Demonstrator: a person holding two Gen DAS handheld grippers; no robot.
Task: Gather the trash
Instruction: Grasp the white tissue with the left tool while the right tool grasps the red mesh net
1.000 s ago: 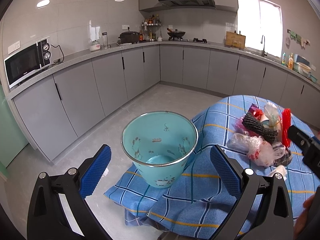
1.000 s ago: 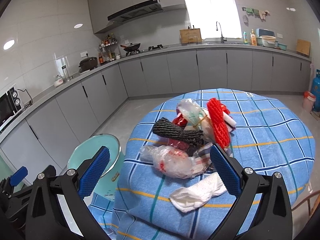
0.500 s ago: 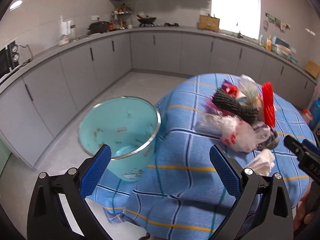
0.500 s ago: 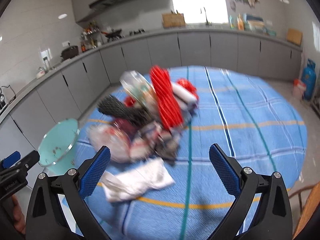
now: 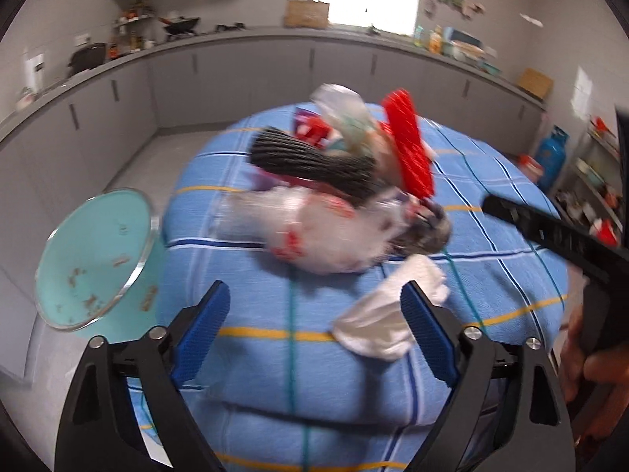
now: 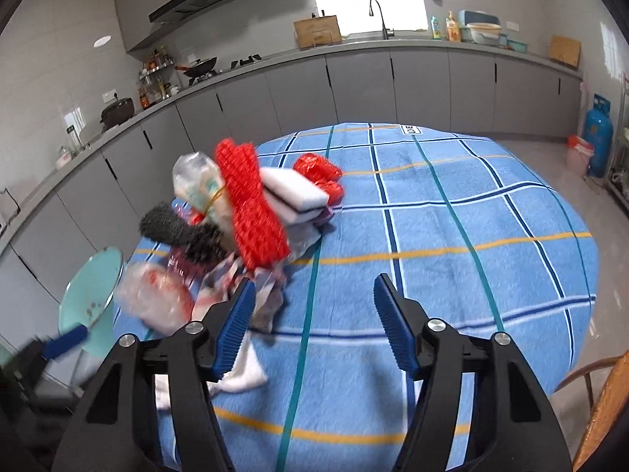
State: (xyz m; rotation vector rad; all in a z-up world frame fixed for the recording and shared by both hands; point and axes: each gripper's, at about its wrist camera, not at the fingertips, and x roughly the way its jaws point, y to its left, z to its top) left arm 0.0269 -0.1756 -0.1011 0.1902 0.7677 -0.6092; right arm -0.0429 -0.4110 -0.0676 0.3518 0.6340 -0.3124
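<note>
A heap of trash lies on the blue checked tablecloth: a red mesh piece, a black netted roll, a clear plastic bag and a white crumpled tissue. A teal bucket stands beside the table at the left. My left gripper hovers over the table's near edge with its jaws closing; only cloth shows between them, and the tissue lies behind the right finger. My right gripper hangs above bare cloth to the right of the heap, jaws closing on nothing.
Grey kitchen cabinets and a counter run round the room. A blue gas cylinder stands at the far right. A wooden chair edge shows at the lower right. A hand holds the right gripper's black body.
Both grippers have swung right and down toward the table, and their jaws have narrowed. The bucket has slid to the left edge of both views; the trash heap now fills the middle.
</note>
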